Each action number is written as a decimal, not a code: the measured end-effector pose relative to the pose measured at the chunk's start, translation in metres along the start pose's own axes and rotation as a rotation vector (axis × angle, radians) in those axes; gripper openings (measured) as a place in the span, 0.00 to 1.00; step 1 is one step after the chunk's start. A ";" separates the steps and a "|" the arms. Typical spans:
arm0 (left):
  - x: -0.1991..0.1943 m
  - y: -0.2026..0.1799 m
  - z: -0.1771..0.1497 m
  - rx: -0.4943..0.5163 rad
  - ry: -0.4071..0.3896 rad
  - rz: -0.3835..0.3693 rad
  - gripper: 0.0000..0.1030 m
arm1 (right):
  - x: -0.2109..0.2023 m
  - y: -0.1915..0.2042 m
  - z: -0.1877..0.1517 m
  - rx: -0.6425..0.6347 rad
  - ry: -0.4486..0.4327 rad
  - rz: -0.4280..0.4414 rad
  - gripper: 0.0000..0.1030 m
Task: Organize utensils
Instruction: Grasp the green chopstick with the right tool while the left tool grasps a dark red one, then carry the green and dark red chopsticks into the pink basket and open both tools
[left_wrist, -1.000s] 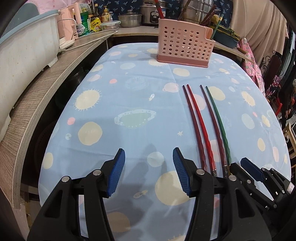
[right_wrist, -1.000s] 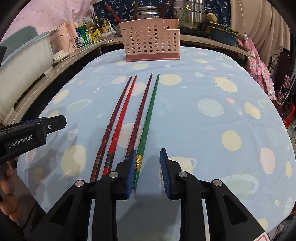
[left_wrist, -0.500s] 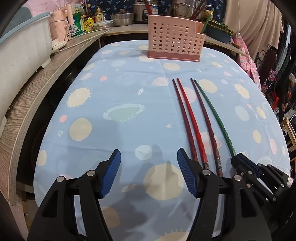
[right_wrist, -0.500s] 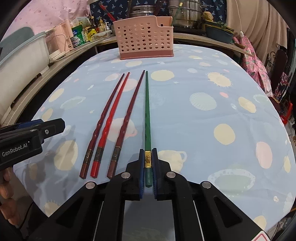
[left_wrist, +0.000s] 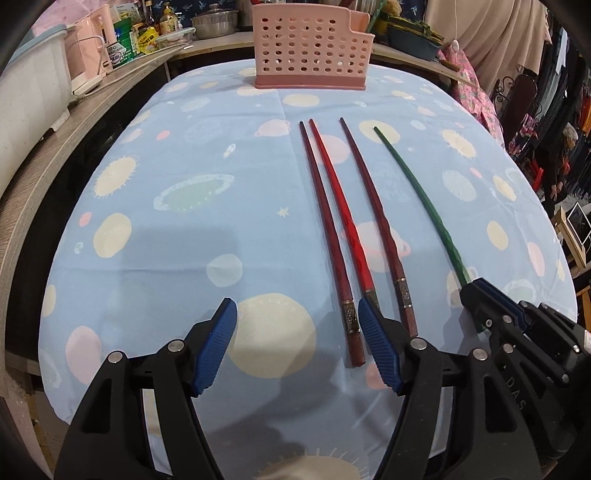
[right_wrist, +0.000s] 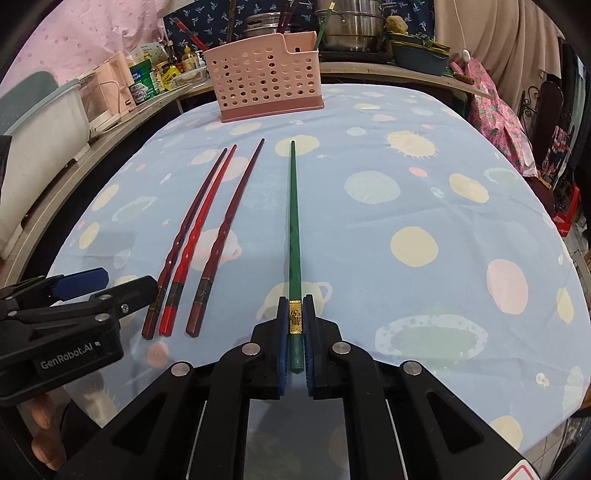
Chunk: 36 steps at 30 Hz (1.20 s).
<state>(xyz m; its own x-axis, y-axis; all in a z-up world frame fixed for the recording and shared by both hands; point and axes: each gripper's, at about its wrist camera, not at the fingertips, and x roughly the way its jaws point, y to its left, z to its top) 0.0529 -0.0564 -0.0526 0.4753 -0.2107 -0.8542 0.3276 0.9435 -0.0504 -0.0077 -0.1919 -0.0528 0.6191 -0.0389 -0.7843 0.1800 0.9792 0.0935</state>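
The butt end of the bright red chopstick (left_wrist: 345, 225) is hidden behind the left gripper (left_wrist: 297, 341)'s pad; the basket (right_wrist: 264, 86)'s contents are hard to make out. The right gripper (right_wrist: 295, 343) pinches the green chopstick (right_wrist: 294, 229) at its gold band, its tip pointing toward the basket. A second ago those jaws stood apart around it, and it lay against the other three. The left gripper's jaws, just widening, are spread over bare cloth (left_wrist: 184, 258).
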 end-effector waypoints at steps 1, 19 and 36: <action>0.001 0.000 -0.001 0.000 0.005 -0.001 0.63 | 0.000 0.000 0.000 -0.001 0.000 0.000 0.07; 0.004 0.015 0.002 -0.036 0.011 -0.027 0.07 | 0.000 0.000 0.000 0.004 0.001 0.005 0.07; -0.047 0.049 0.034 -0.113 -0.095 -0.035 0.07 | -0.046 -0.017 0.036 0.072 -0.114 0.028 0.07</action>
<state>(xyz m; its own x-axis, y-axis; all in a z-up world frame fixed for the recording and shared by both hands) 0.0745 -0.0096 0.0027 0.5423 -0.2620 -0.7983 0.2537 0.9568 -0.1416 -0.0118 -0.2141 0.0038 0.7067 -0.0376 -0.7065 0.2128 0.9637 0.1615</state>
